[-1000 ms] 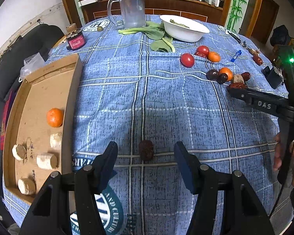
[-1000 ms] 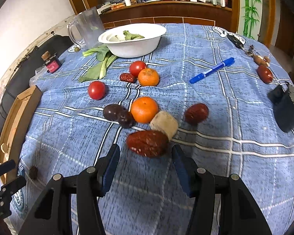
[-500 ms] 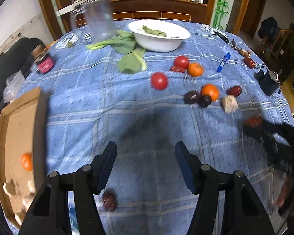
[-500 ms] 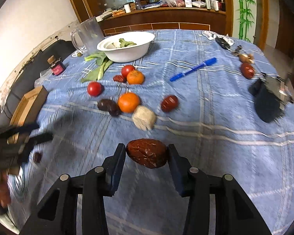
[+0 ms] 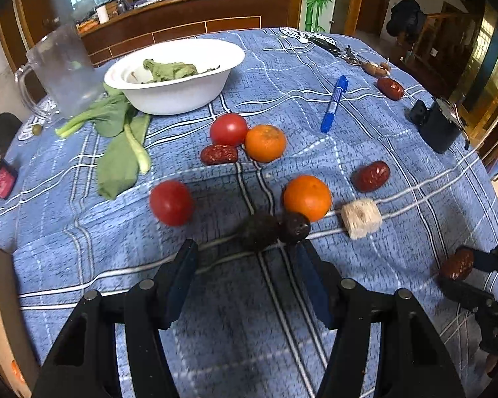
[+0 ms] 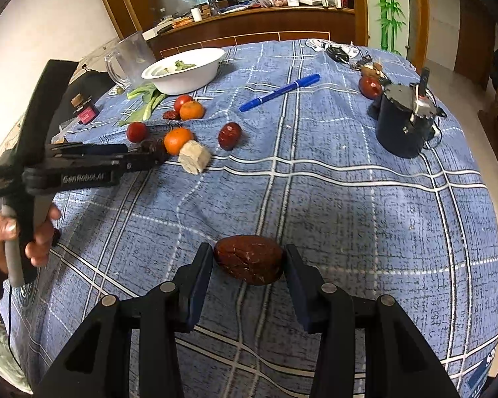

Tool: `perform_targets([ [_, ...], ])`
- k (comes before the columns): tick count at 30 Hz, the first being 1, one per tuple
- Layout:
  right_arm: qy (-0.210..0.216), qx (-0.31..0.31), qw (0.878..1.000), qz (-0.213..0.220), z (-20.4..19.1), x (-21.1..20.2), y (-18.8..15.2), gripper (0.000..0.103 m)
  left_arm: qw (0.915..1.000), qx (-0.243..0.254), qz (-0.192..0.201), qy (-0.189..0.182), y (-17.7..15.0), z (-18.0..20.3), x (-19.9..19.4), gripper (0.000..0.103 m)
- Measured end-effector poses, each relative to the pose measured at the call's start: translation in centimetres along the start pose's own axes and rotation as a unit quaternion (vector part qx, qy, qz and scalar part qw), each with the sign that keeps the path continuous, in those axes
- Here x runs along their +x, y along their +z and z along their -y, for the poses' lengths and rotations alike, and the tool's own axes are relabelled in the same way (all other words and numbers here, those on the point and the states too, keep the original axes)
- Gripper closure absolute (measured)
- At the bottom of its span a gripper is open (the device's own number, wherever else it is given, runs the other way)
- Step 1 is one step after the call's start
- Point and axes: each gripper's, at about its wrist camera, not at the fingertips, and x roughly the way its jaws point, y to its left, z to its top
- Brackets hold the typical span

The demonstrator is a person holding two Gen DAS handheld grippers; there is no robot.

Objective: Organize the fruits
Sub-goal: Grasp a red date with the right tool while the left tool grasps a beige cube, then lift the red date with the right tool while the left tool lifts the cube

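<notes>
Left wrist view: the left gripper has wide, empty jaws; two dark fruits lie just beyond the tips, with oranges and tomatoes further ahead on the worktop.

Right wrist view: the right gripper has its jaws clamped on a red date. Most fruit looks unsorted.

On the table, two dark fruits sit side by side just ahead of my left tongs. An orange touches them behind, with a cut block to its right. A tomato lies to the left. Farther back sits the bowl, greens to its left. My right tongs clamp a date over the near edge.
</notes>
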Motion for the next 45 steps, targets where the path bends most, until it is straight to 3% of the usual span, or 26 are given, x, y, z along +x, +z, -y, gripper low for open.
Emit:
perform_targets([
  [5,-0.001,0.003,1.0,0.002,0.6,-0.1,-0.2,0.057,0.9997,0.008,0.009,-0.02,-0.4,1.0,-1.2,0.042],
  [11,-0.003,0.004,1.0,0.001,1.2,0.0,-0.4,0.057,0.9958,0.024,0.019,-0.087,-0.5,4.9,-2.5,0.042],
  [21,-0.002,0.017,1.0,0.002,2.3,-0.5,-0.6,0.056,0.9978,0.025,-0.002,-0.061,1.7,8.4,1.5,0.044],
  [23,-0.001,0.018,1.0,0.003,2.5,-0.6,-0.7,0.056,0.9981,0.023,-0.005,-0.057,2.1,8.7,2.1,0.053],
  [26,-0.002,0.017,1.0,0.001,2.5,-0.6,-0.7,0.056,0.9989,0.027,0.005,-0.036,2.1,8.9,2.4,0.057],
  [27,-0.004,0.016,1.0,0.002,2.5,-0.6,-0.8,0.056,0.999,0.025,0.008,-0.036,2.0,8.8,2.3,0.059],
  [30,-0.006,0.013,1.0,0.001,2.3,-0.6,-0.9,0.056,0.9991,0.006,0.011,-0.04,1.9,7.8,1.8,0.076],
  [31,-0.008,0.01,1.0,0.002,2.3,-0.6,-0.9,0.056,0.9989,-0.001,0.008,-0.045,1.8,7.4,1.6,0.076],
  [38,-0.027,-0.004,1.0,0.012,1.7,-1.7,-1.1,0.056,0.9992,0.0,0.007,-0.04,-0.9,6.6,-0.5,0.076],
  [45,-0.019,-0.018,0.999,0.018,0.0,-3.1,-2.5,0.056,0.9991,-0.017,0.007,-0.038,-5.5,4.8,-4.4,0.076],
])
